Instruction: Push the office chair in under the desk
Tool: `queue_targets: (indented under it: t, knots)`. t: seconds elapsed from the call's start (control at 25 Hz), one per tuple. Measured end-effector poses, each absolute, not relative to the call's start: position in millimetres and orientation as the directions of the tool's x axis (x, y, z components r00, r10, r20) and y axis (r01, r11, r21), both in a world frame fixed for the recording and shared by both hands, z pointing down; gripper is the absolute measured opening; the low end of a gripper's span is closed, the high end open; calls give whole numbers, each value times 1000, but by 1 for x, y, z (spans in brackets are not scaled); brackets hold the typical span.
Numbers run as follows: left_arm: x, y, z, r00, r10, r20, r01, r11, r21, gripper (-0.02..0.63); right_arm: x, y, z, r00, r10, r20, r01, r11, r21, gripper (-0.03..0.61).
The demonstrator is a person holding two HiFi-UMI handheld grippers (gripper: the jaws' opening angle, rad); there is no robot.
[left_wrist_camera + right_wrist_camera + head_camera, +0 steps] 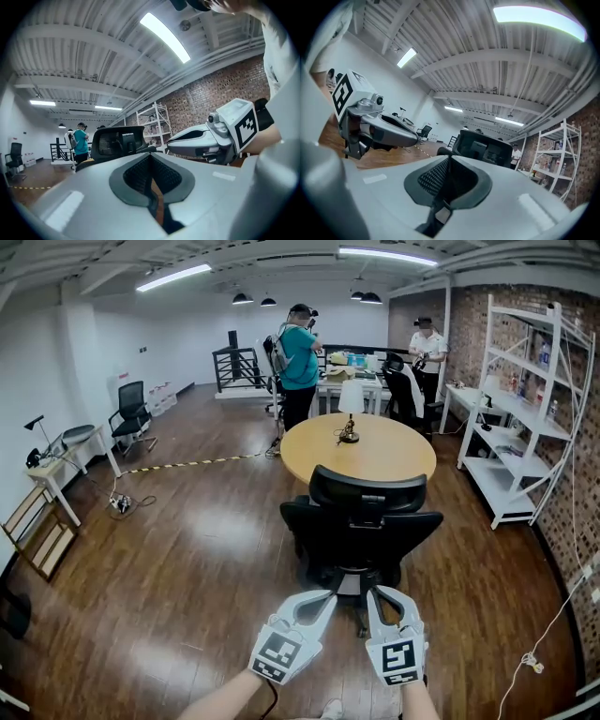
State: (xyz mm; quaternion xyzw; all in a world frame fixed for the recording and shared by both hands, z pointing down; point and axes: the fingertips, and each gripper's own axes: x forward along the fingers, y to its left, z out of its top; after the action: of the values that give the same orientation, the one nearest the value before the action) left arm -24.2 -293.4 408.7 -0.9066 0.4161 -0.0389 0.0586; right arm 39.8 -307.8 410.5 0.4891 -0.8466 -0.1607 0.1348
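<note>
Office chair (pixel 361 521) stands just beyond closed left tongs (pixel 328 596) and right tongs (pixel 372 593).

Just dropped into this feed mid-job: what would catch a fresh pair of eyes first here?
The black office chair sits dead centre, its back toward the camera, at the near edge of the round wooden table, which carries a small lamp. Just below it, the left hand-held gripper and right hand-held gripper reach toward the chair's lower part, both shut and empty. White shelving lines the brick wall on the right.
</note>
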Motion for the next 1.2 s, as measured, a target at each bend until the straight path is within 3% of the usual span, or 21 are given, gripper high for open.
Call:
queue_targets:
  t: [0.56, 1.2]
  knots:
    - [-49, -178, 422, 686, -727, -38, -726, -687, 31, 17, -15, -178, 436, -534, -845, 34, -833, 533, 151, 0]
    - [-35, -128, 428, 689, -721, -80, -710, -693, 124, 17, -11, -121, 446, -518, -855, 22, -850, 517, 101, 0]
